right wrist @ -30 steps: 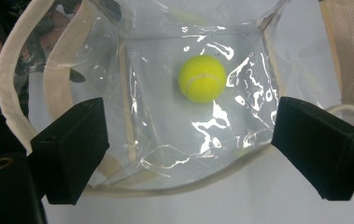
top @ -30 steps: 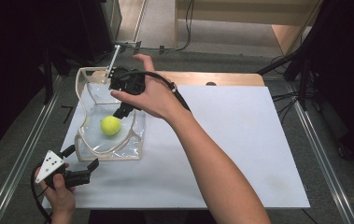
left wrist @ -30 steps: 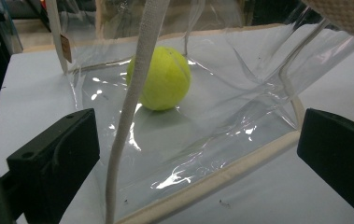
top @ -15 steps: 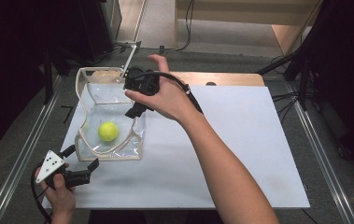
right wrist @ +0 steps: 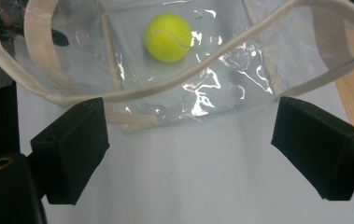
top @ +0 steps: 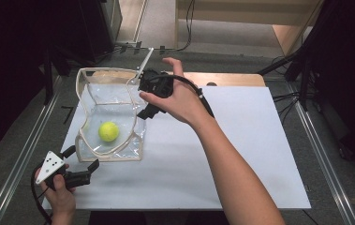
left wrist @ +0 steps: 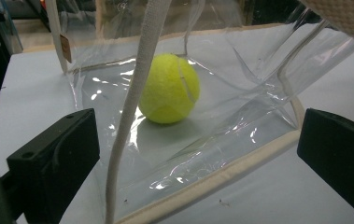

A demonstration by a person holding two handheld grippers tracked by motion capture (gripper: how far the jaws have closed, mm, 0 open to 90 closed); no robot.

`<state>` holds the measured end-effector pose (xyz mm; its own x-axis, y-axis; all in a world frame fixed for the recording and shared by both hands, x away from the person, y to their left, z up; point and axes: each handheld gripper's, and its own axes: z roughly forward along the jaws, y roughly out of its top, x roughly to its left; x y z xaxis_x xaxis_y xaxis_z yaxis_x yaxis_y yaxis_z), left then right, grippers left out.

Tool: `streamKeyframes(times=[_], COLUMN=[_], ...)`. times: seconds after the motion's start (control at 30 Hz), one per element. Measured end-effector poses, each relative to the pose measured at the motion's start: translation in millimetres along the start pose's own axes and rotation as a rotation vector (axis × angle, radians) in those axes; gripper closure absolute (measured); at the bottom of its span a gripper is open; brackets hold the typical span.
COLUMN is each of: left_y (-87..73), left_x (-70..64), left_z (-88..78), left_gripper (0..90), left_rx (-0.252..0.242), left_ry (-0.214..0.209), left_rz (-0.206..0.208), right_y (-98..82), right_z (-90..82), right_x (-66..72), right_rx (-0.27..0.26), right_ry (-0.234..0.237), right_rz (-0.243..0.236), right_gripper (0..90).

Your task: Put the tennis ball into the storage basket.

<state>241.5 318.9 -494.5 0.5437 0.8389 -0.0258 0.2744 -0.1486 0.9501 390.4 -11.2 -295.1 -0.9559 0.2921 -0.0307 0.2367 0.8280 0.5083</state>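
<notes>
**Ball delivered into the clear bag; right tongs drawing back**

The right tongs (top: 148,96) stand with jaws wide apart and hold nothing; in the right gripper view both black pads frame bare white worktop, with the bag's rim just beyond them. A second ago these tongs hung over the bag's mouth; they have since pulled back toward the worktop's far edge, clear of the opening. The left tongs (top: 82,161) rest near the worktop's near-left corner, jaws likewise parted and empty, just outside the bag's near wall, and have kept that place throughout. Between them sits the clear bag (top: 93,75) with cream trim, standing open along the worktop's left edge. The tennis ball (top: 108,131) lies on the bag's floor, toward its near side, touching neither tongs; the left gripper view shows it (left wrist: 169,87) behind a cream strap (left wrist: 132,107). The withdrawal suggests the placing step is complete, and what remains is probably closing or lifting the bag.
</notes>
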Motion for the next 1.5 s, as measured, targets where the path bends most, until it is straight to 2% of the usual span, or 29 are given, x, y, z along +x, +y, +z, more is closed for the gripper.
streamKeyframes(times=[0.27, 0.43, 0.8, 1.1, 1.3, 1.33, 1.37, 1.47, 1.5], left_y=[-0.1, -0.2, -0.2, -0.1, -0.1, -0.2, -0.2, -0.2, -0.2], left_x=[0.3, 0.2, 0.3, 0.2, 0.2, 0.1, 0.1, 0.0, 0.0], left_z=[-0.2, -0.2, -0.2, -0.4, -0.4, -0.3, -0.3, -0.3, -0.3], left_gripper=[0.0, 0.0, 0.0, 0.0, 0.0, 0.0, 0.0, 0.0, 0.0], left_rx=[-0.003, -0.006, -0.001, -0.002, -0.002, -0.004, -0.004, -0.003, -0.002], left_ry=[-0.003, -0.003, -0.002, -0.001, 0.0, 0.0, 0.0, 0.0, -0.001], left_rz=[-0.005, -0.011, -0.003, -0.002, -0.002, -0.002, -0.002, -0.001, -0.001], right_y=[-20.7, -33.8, -59.9, -75.0, -86.9, -89.2, -91.6, -98.3, -100.4], right_z=[0.8, -0.2, 0.1, 9.6, 16.1, 17.6, 18.2, 21.0, 21.5], right_x=[-6.0, -7.9, -10.4, -9.4, -7.4, -7.3, -6.3, -6.5, -5.5], right_rx=[-0.002, -0.002, -0.009, -0.018, -0.026, -0.033, -0.022, -0.04, -0.037], right_ry=[-0.006, -0.008, -0.019, -0.021, -0.026, -0.021, -0.028, -0.013, -0.024], right_rz=[0.029, 0.064, 0.097, 0.119, 0.149, 0.151, 0.162, 0.163, 0.173], right_gripper=[9.1, 9.1, 9.1, 9.1, 9.0, 6.8, 0.0, 0.0, 0.0])
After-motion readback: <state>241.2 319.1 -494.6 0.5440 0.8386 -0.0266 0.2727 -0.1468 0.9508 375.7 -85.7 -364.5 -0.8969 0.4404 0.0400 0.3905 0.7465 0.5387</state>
